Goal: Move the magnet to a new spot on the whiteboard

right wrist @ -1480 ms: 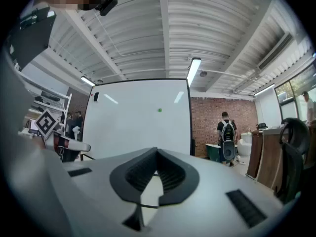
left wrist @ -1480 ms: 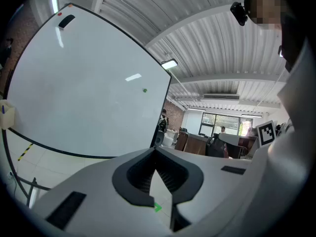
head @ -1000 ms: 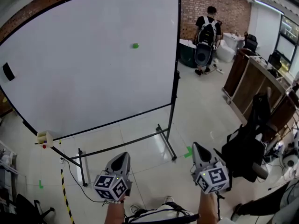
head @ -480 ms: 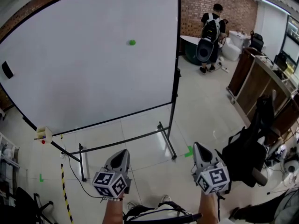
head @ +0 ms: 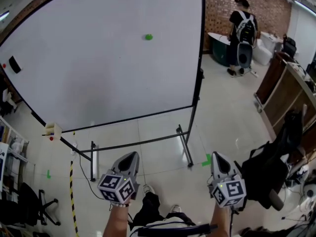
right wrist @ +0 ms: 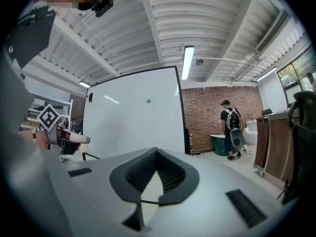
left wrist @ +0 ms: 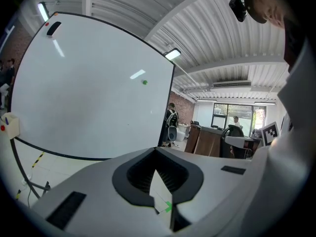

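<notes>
Where the magnet sits: a small green magnet point(head: 148, 37) is seen stuck high on the whiteboard point(head: 98, 83), right of centre and well apart from both tools.
Whiteboard: a large white panel in a black frame is carried on a black floor stand point(head: 186, 147). A black eraser point(head: 15, 64) is stuck near its left edge, and a small pale box point(head: 52, 130) is fixed at the lower left corner.
Left tool point(head: 130, 156): it is held low over the floor and pointed toward the board — the jaws are clenched together with nothing between them.
Right tool point(head: 217, 157): it is held likewise on the right, the jaws closed on nothing.
Floor point(head: 227, 112): pale glossy tiles are marked with a piece of green tape point(head: 206, 160) by the stand's foot and a yellow-and-black striped line point(head: 71, 191) at the left.
Room: a red brick wall point(head: 222, 4) is seen behind the board, and a person with a backpack point(head: 243, 26) stands before it, back turned. Brown wooden furniture point(head: 284, 90) and a black chair point(head: 269, 169) are ranged along the right side.
Ceiling: corrugated white panels with strip lights point(right wrist: 186, 62) are shown — in the gripper views only.
</notes>
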Motion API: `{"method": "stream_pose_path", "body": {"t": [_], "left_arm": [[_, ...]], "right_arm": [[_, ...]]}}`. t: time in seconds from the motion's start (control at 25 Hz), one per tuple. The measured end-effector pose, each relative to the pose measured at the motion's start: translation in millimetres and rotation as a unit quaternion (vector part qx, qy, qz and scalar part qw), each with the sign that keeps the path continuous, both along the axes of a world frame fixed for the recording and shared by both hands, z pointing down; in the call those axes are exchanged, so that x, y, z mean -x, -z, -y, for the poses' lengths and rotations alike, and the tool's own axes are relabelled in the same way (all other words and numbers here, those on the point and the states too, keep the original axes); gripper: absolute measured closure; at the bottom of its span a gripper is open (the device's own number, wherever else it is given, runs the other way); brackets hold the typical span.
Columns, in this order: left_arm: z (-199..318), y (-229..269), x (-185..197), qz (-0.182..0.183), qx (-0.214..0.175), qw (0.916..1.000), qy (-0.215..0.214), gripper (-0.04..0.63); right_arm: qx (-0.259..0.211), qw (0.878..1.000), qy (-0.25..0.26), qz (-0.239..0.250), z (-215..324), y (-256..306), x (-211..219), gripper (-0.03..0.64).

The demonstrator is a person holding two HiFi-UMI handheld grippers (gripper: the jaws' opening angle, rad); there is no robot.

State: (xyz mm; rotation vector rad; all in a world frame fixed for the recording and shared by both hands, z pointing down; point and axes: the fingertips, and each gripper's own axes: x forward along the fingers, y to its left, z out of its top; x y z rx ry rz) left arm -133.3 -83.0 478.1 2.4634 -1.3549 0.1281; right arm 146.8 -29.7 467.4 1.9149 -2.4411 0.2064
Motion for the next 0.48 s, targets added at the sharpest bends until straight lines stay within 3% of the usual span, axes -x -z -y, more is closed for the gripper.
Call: {"method": "stream_pose_path", "body": {"t": [0.48], "left_arm": [[137.9, -3.8, 18.1, -0.023, -0.005, 0.9994, -0.026, 0.594]], "right_arm": [[0.001, 1.000, -0.023, -0.018, 124.3, 7.4, 34.6, 0.598]]}}
